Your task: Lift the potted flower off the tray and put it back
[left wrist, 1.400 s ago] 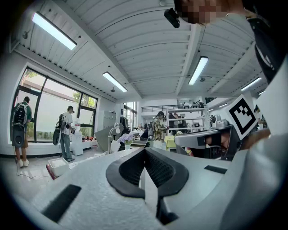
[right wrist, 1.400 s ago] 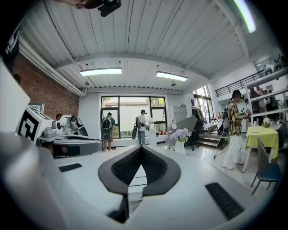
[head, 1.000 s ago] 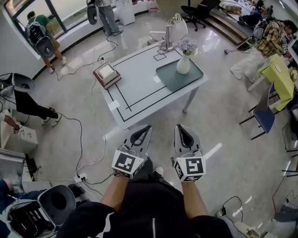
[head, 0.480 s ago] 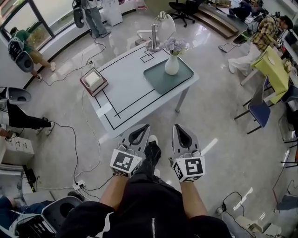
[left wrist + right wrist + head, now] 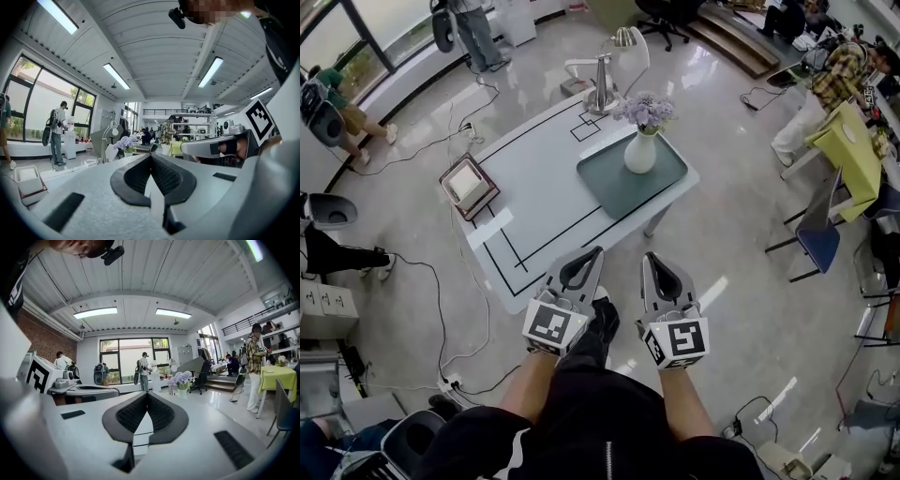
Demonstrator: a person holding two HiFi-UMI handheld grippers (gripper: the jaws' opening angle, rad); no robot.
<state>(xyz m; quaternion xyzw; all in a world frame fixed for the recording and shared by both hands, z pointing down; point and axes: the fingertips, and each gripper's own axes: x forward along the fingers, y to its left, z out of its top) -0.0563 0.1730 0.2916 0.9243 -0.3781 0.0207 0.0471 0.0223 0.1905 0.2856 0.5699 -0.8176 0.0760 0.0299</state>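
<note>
The potted flower (image 5: pixel 640 148), a white vase with pale purple blooms, stands upright on the dark green tray (image 5: pixel 614 187) at the right end of the white table (image 5: pixel 534 202). My left gripper (image 5: pixel 594 252) and right gripper (image 5: pixel 649 256) are side by side, level, just short of the table's near edge and well away from the vase. Both are shut with nothing between the jaws. The flower appears small and far ahead, left of the jaw tip, in the left gripper view (image 5: pixel 125 144). It sits right of the tip in the right gripper view (image 5: pixel 181 379).
A silver desk lamp (image 5: pixel 605 73) stands at the table's far edge and a red-rimmed box (image 5: pixel 467 183) at its left corner. Cables (image 5: pixel 441 281) trail over the floor on the left. A yellow table (image 5: pixel 853 150) and blue chair (image 5: pixel 820 246) are on the right. Several people stand around.
Both grippers have come forward together toward the table, which now lies closer, its near edge reaching the jaw tips. The jaws stayed shut and the flower has not moved on the tray.
</note>
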